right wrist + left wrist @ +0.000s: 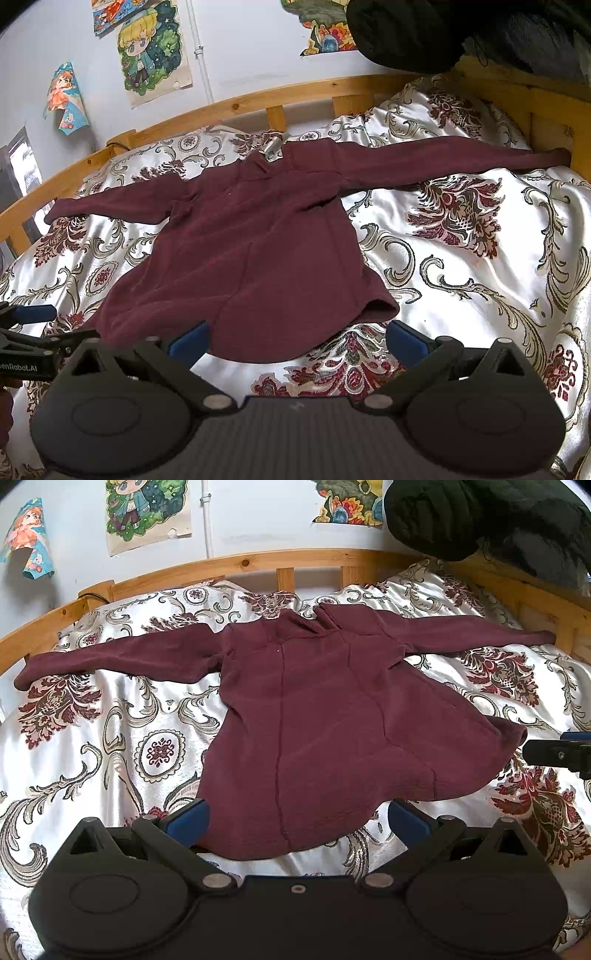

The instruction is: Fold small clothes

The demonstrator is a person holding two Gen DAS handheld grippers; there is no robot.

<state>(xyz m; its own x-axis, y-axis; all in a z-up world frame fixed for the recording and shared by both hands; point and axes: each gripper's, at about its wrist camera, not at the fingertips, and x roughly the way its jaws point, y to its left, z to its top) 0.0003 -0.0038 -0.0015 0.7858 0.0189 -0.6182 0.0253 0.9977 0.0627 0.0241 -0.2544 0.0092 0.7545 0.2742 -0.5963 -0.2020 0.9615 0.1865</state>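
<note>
Maroon top [325, 716] lies flat on the bedspread [110, 738], sleeves out; left gripper [297, 818] and right gripper [297, 338] gape empty at its hem, so pinch both hem corners evenly.

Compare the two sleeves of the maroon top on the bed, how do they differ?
The far-side right sleeve runs straight, its cuff reaching the wooden bed rail; the left sleeve stops short on the patterned bedspread and bunches at the shoulder. Both lie flat, spread outward.
</note>
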